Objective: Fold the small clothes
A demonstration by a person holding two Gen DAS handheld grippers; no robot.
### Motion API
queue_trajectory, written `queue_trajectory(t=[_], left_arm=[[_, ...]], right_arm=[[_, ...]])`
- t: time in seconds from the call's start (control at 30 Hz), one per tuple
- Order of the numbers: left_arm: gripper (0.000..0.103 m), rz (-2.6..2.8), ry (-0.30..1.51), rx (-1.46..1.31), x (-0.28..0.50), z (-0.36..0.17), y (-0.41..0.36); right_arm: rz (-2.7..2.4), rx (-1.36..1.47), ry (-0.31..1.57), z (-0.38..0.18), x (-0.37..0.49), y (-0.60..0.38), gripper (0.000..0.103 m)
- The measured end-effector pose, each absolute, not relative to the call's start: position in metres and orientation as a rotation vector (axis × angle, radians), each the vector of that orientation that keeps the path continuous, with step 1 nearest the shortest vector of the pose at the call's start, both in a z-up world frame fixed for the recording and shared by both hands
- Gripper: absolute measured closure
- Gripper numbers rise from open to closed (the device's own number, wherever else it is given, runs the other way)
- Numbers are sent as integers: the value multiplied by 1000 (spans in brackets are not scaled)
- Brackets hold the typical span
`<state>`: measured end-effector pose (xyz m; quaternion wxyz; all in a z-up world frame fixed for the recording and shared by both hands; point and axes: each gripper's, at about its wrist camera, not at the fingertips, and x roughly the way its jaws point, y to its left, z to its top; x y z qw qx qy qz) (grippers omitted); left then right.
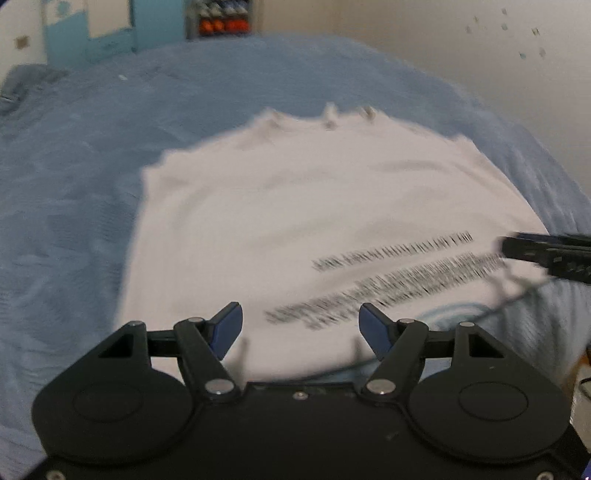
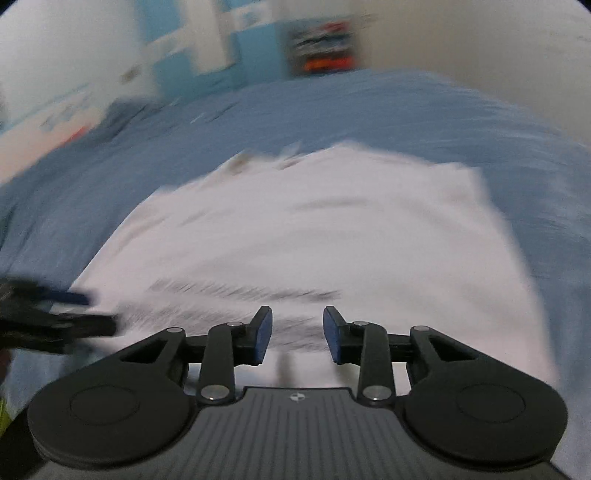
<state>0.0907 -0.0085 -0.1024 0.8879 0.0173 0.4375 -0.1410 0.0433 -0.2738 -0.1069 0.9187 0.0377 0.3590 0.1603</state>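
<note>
While both views are smeared by motion blur, you can see that your left tongs (image 1: pixel 301 325) stand wide apart, their blue-padded tips holding nothing and poised over the near part of the white cotton garment with black printed lettering (image 1: pixel 295 229). Whether those tips touch the cloth cannot be told through the blur. Your right tongs (image 2: pixel 297 338) are parted more narrowly, a clear gap between the blue pads, and they too grip nothing; they sit above the garment's near half, just this side of the lettering.

That garment lies spread flat on the blue textured bedspread (image 1: pixel 74 184), which surrounds it on the far side and on both flanks. Its long axis runs away from you, from the near edge beneath the tongs toward a far edge marked by several small bumps or tabs. The lines of black print run across the garment, slanting up toward its right side in the left wrist view, and they lie nearer to you than its middle. A faint blue curved mark shows near the print's lower right end.

From the left wrist view the right tongs enter at the garment's right edge, level with the lettering; from the right wrist view the left tongs show dark and blurred at the garment's left edge.

Beyond the garment, past the bedspread's far edge, stands a shelf unit (image 1: pixel 221 18) holding orange and pale items too blurred to name.
</note>
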Motion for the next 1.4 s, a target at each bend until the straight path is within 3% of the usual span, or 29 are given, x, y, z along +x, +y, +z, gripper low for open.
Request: queue_trajectory(t=[0.33,0.4,1.03,1.4], left_arm=[[30,-311,1024,48,94,-132,-18],[29,-288,1014,72,90,-131,-14],[29,-19,1025,21,89,-139,76],[31,3,962,77,98,-112,53]], right_arm=[[436,-35,821,-142,42,-243,66],[413,-9,826,-138,40,-255,70],[-35,99,825,-142,19,-393,75],[-15,20,701,-109,42,-334,62]])
